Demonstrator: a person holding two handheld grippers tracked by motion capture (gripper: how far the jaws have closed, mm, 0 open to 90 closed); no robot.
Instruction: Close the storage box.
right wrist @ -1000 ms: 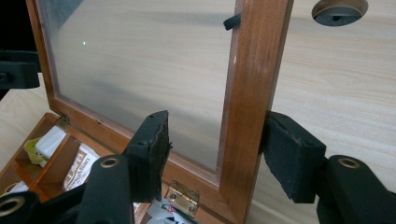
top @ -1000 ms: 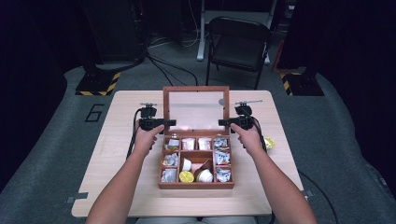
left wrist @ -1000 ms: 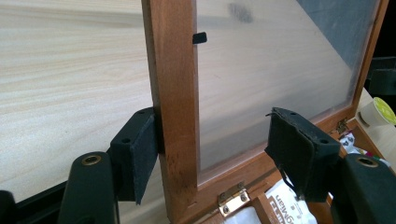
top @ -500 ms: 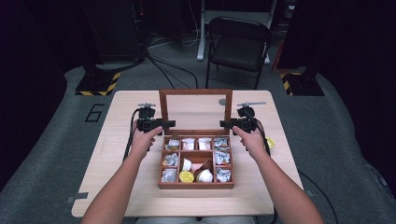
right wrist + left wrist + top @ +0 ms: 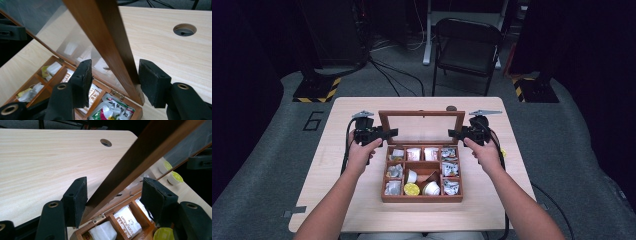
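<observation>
Lid (image 5: 421,126) of the wooden compartment box (image 5: 422,196) stands raised on its rear hinges, near the middle of the table (image 5: 327,190), with one side rail between each pair of jaws. Judged step: swinging the lid about its hinges. Move both hands at the same rate along the hinge arc, keep the rails centred, and avoid twisting the glazed frame or dragging the box.

Left gripper (image 5: 115,195): jaws have just been closing and stand partly open; the left pad lies against the rail, the right pad is clear of it. Right gripper (image 5: 115,80): jaws have also narrowed, partly open; the rail sits between them with a gap at each pad, so neither gripper clamps.
</observation>
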